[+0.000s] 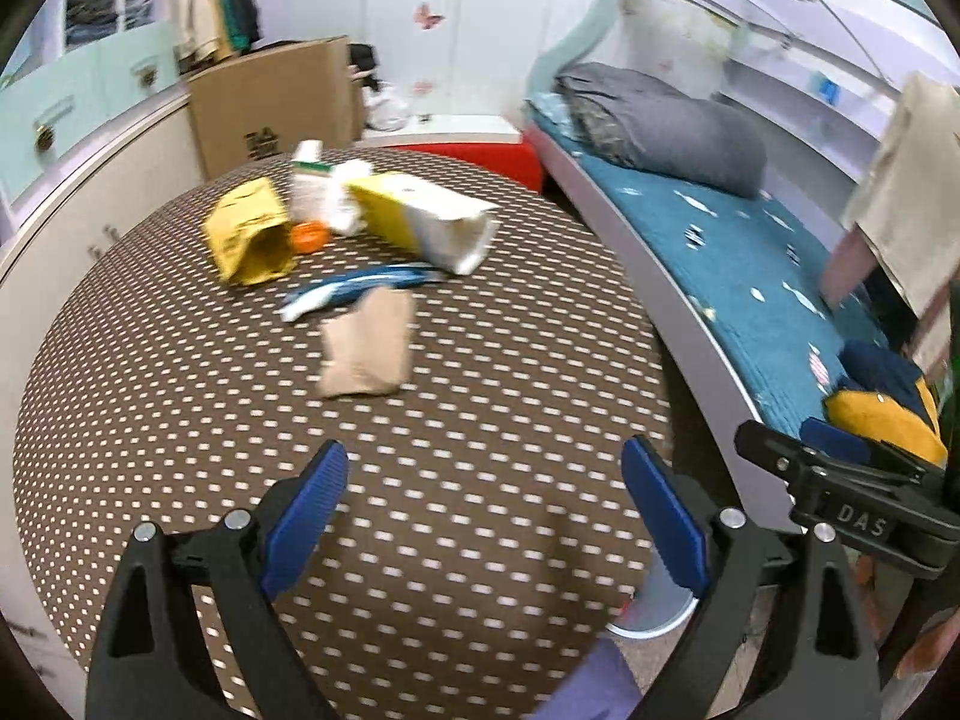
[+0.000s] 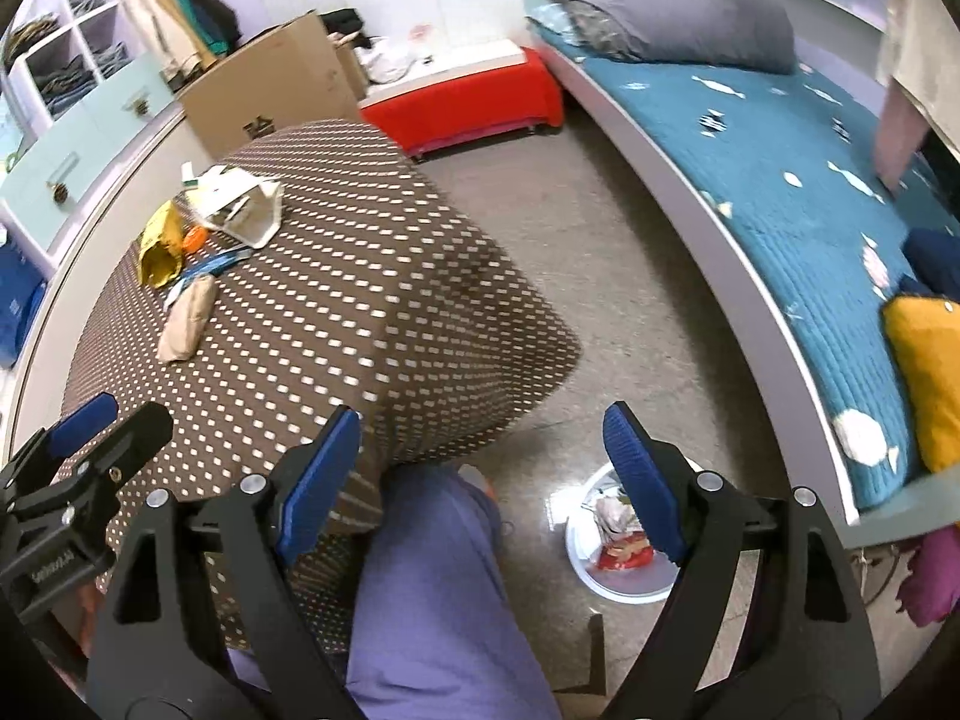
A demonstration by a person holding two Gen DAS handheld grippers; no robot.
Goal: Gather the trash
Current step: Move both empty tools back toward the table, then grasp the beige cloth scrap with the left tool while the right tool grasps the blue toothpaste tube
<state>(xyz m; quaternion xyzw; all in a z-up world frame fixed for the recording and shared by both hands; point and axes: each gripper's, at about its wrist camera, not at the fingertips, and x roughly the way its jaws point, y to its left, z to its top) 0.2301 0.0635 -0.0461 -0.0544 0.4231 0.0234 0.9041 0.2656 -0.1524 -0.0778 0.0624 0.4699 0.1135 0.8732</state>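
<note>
Though blurred, trash pile (image 1: 336,228) visible; bin (image 2: 618,546) partly hidden behind fingers (image 2: 645,480).

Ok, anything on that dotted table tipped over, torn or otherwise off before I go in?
Yes. On the dotted table the yellow bag and the white-and-yellow carton both lie on their sides with open ends. A crumpled brown paper bag lies flat nearest the grippers. Nothing looks spilled. The bin on the floor already holds wrappers.

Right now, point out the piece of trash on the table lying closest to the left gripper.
The flat tan paper packet: it lies alone, nearer the left gripper than the yellow bag and white carton.
</note>
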